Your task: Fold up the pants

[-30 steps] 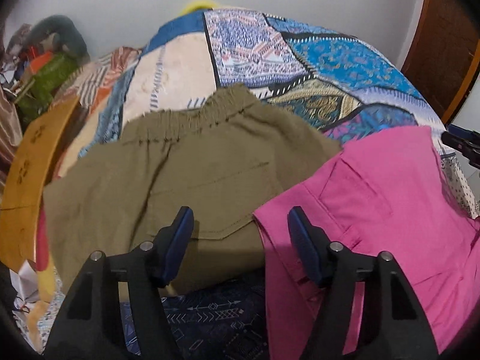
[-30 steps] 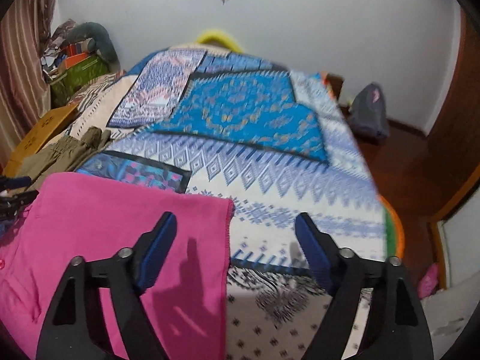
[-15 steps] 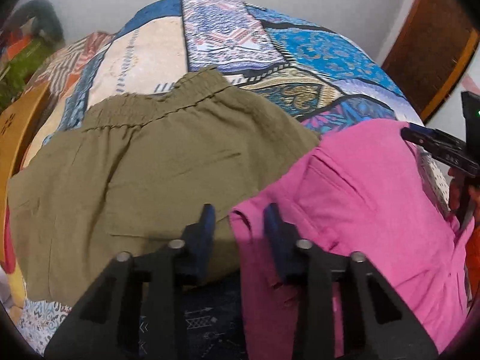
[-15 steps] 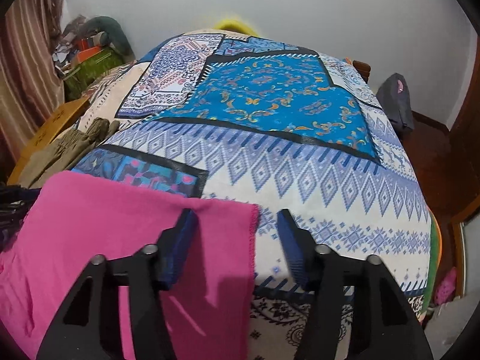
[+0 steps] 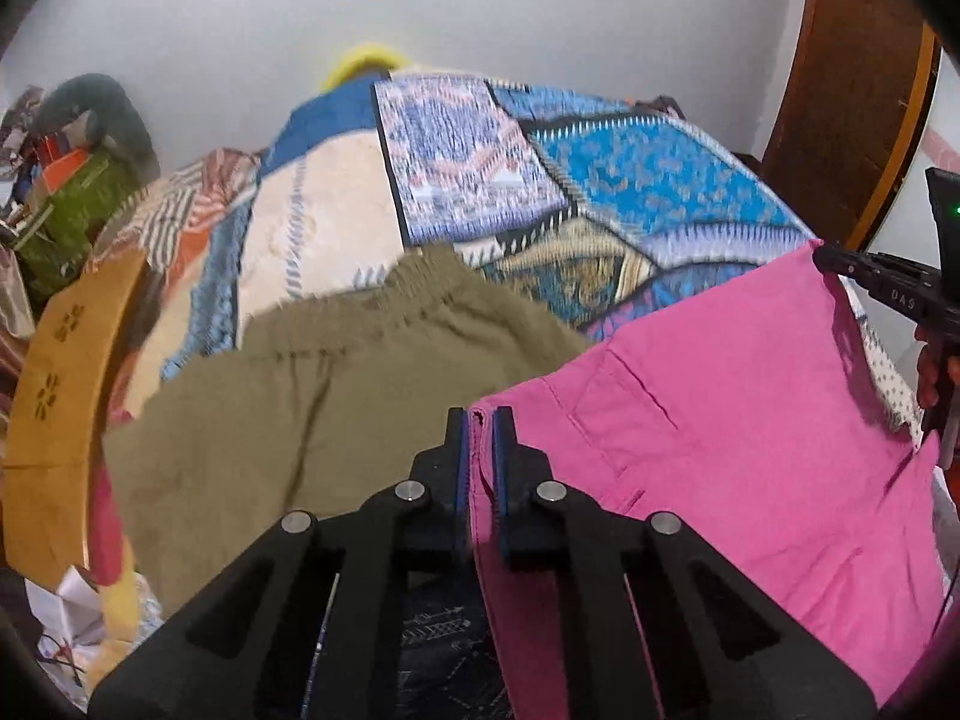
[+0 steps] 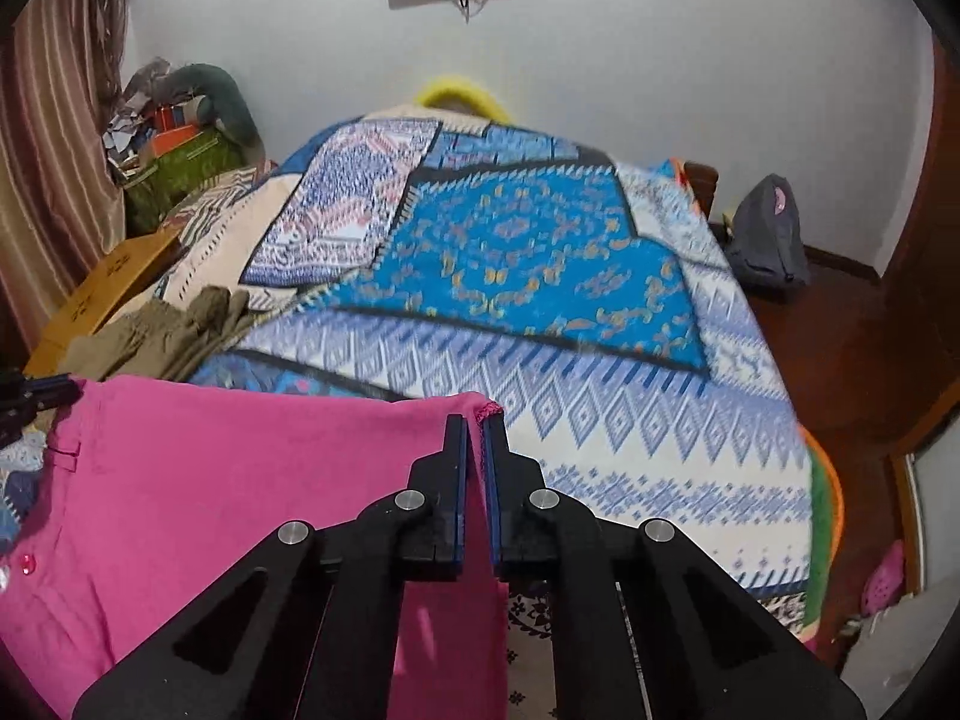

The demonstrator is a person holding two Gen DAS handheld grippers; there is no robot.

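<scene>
Pink pants (image 5: 708,420) hang stretched between my two grippers above the near end of the bed. My left gripper (image 5: 479,420) is shut on their left top corner. My right gripper (image 6: 475,423) is shut on their right top corner, and the pink pants (image 6: 228,480) spread to the left of it in the right wrist view. The right gripper also shows at the far right edge of the left wrist view (image 5: 840,258). The pants' lower part is hidden below the fingers.
Olive-green pants (image 5: 336,384) lie flat on the patchwork bedspread (image 6: 516,252) to the left of the pink ones. A wooden board (image 5: 54,396) stands at the bed's left edge, with clutter (image 6: 174,144) behind. A grey bag (image 6: 762,228) lies on the floor at right.
Both grippers went from open to shut on the pink pants' top corners. The pants' top edge has lifted off the bed and pulled taut between them.
</scene>
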